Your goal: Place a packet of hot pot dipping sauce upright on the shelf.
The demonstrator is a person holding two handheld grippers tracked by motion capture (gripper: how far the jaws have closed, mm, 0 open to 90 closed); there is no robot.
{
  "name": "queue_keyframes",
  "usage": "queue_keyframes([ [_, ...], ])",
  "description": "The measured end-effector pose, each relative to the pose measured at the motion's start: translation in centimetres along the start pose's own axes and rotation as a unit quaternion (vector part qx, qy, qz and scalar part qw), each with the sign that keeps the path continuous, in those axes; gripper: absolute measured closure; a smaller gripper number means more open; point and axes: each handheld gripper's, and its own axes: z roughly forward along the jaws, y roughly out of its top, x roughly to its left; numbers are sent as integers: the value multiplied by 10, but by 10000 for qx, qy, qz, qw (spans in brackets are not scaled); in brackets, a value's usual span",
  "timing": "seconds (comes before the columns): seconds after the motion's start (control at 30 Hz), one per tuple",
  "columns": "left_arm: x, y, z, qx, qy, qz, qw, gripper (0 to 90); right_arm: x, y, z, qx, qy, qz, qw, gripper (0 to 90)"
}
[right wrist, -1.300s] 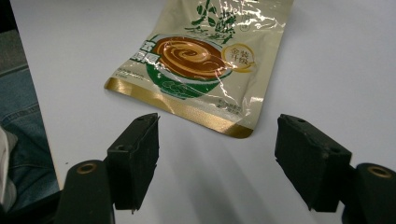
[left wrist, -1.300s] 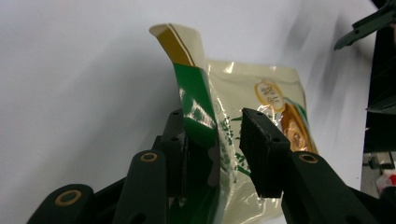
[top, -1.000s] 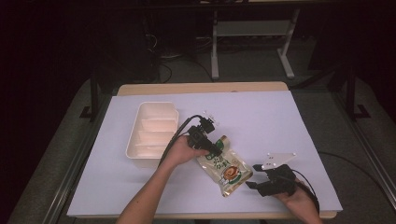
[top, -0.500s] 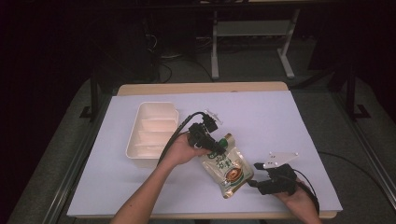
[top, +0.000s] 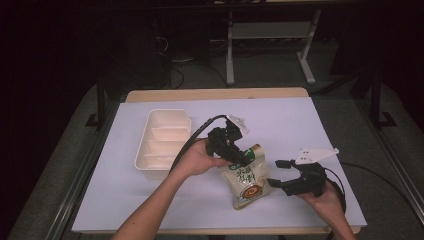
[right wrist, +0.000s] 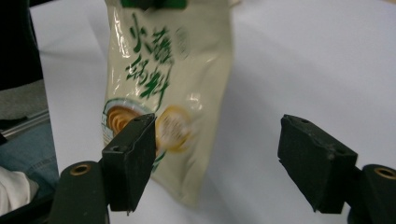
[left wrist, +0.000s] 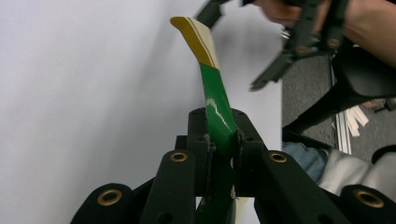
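Observation:
A cream and green snack pouch [top: 245, 182] hangs tilted at the table's front middle, its lower end close to the white sheet. My left gripper [top: 245, 156] is shut on the pouch's green top edge; in the left gripper view the jaws [left wrist: 223, 140] pinch that green strip [left wrist: 212, 93]. My right gripper [top: 276, 173] hovers just right of the pouch, pointing at it. Its jaws have just been opening and stand wide apart [right wrist: 219, 154]. The pouch [right wrist: 159, 70] hangs beyond the left jaw, with neither pad pressing on it.
A white tray [top: 145, 162] with compartments sits to the left of the left hand. The white sheet [top: 290, 125] covers the tabletop. Metal stand legs [top: 305, 65] and cables lie on the dark floor beyond the table's far edge.
My left gripper has risen and pulled the pouch's top up off the table, so the pouch hangs instead of lying flat. The right gripper has lifted slightly and its jaws have spread wider.

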Motion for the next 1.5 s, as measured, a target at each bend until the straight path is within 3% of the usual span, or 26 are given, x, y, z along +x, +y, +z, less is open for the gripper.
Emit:
queue_keyframes([
  [0.2,-14,9,-5,105,14,310,9995,806,0,15,13,-79,522,-115,9985,308],
  [0.33,-19,12,-6,135,11,444,9989,807,5,23,21,-86,763,-283,9966,410],
  [0.6,-19,12,-8,117,74,447,9989,807,11,33,30,-146,996,-521,9935,704],
  [0.83,-15,5,-14,39,172,383,9991,805,12,36,32,-129,1191,-511,9915,861],
  [1.1,-16,-3,-25,-97,415,513,9978,740,15,42,34,-132,1226,-490,9912,897],
  [1.3,-14,-17,-37,-321,650,379,9966,627,15,46,30,-64,1120,-507,9924,898],
  [1.5,-12,-32,-53,-626,865,276,9939,543,10,46,22,-19,966,-441,9943,898],
])
